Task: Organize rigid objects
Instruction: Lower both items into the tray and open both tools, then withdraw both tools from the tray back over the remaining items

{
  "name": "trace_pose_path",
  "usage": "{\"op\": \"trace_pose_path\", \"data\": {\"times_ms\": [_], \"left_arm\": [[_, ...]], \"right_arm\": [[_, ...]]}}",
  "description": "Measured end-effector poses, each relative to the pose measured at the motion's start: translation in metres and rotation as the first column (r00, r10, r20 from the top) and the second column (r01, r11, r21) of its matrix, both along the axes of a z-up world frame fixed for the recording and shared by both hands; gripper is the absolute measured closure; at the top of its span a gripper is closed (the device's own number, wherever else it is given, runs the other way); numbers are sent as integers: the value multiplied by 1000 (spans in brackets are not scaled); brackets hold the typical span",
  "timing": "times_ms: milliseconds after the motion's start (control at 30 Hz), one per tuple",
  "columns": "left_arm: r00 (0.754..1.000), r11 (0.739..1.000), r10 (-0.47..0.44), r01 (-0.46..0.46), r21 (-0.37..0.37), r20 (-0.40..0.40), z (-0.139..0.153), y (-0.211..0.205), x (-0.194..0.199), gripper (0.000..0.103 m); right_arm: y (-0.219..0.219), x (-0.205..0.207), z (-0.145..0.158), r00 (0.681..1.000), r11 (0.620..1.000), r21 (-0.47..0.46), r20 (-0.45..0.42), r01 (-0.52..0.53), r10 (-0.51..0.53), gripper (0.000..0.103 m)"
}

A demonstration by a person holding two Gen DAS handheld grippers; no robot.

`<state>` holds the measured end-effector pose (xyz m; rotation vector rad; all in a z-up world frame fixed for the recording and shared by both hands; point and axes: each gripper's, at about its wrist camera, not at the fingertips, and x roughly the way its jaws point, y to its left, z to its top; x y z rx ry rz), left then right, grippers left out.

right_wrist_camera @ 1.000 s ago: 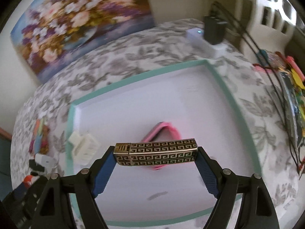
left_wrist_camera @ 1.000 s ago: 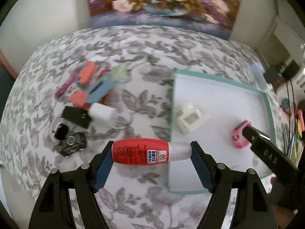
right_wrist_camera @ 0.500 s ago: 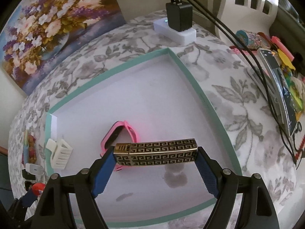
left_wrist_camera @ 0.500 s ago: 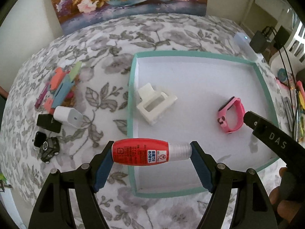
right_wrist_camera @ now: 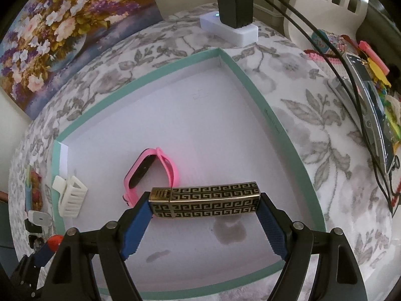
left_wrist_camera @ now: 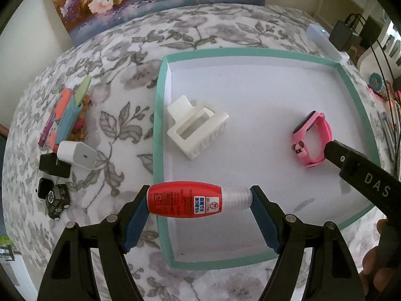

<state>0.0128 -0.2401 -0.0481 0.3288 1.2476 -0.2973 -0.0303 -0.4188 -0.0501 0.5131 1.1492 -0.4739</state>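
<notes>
1. My collecting tray (left_wrist_camera: pixel 160 115), white inside with a teal rim, lies on the floral-covered worktop (left_wrist_camera: pixel 200 32). It takes up the centre and right of the left wrist view.
2. Already in the tray: a white hair claw clip (left_wrist_camera: pixel 198 133) near the left wall and a pink smartwatch (left_wrist_camera: pixel 313 139) toward the right. They lie well apart, with bare floor between and in front of them.
3. My right gripper (right_wrist_camera: pixel 204 212) is closed on a gold-and-black patterned lighter (right_wrist_camera: pixel 204 202), held crosswise above the near part of the tray, just in front of the smartwatch. A shadow falls on the tray floor under it, so I judge it not yet set down.
4. My left gripper (left_wrist_camera: pixel 199 202) is clamped on a red glue bottle (left_wrist_camera: pixel 185 202) with a clear cap, held crosswise over the near-left rim, partly above the tray.
5. Still outside, on the left of the worktop: a cluster of coloured clips (left_wrist_camera: pixel 66 115), a white charger plug (left_wrist_camera: pixel 76 154), a black box (left_wrist_camera: pixel 54 168), a small black case (left_wrist_camera: pixel 43 188) and a dark toy car (left_wrist_camera: pixel 57 200).
6. Assessment: two items placed, two in hand awaiting release, at least five remaining. I judge the task under half done.
</notes>
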Motion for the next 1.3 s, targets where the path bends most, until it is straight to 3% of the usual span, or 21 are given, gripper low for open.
{"op": "trace_pose_path", "data": {"times_ms": [233, 433, 700, 967, 1200, 1267, 1300], "left_arm": [[1000, 1000, -13, 13, 12, 3, -2, -1, 0, 23], [1000, 1000, -23, 23, 4, -2, -1, -2, 0, 15], [1000, 1000, -4, 5, -29, 21, 14, 3, 3, 10], [993, 991, 110, -108, -76, 29, 27, 28, 16, 10], [964, 961, 260, -255, -105, 45, 32, 67, 34, 10], [954, 952, 295, -289, -106, 48, 32, 78, 39, 0], [949, 947, 311, -305, -105, 47, 31, 84, 41, 0]], "right_arm": [[-1, -3, 0, 1000, 1000, -4, 0, 6, -6, 19], [-1, -3, -1, 1000, 1000, -8, -4, 8, -8, 18], [4, -4, 9, 999, 999, -36, 46, -1, 2, 7], [7, -4, 13, 998, 999, -47, 62, -6, 9, 4], [13, -2, 14, 997, 998, -57, 64, -28, 32, 0], [17, 0, 15, 996, 997, -60, 70, -43, 47, 0], [19, 1, 15, 996, 997, -64, 71, -50, 54, 0]]}}
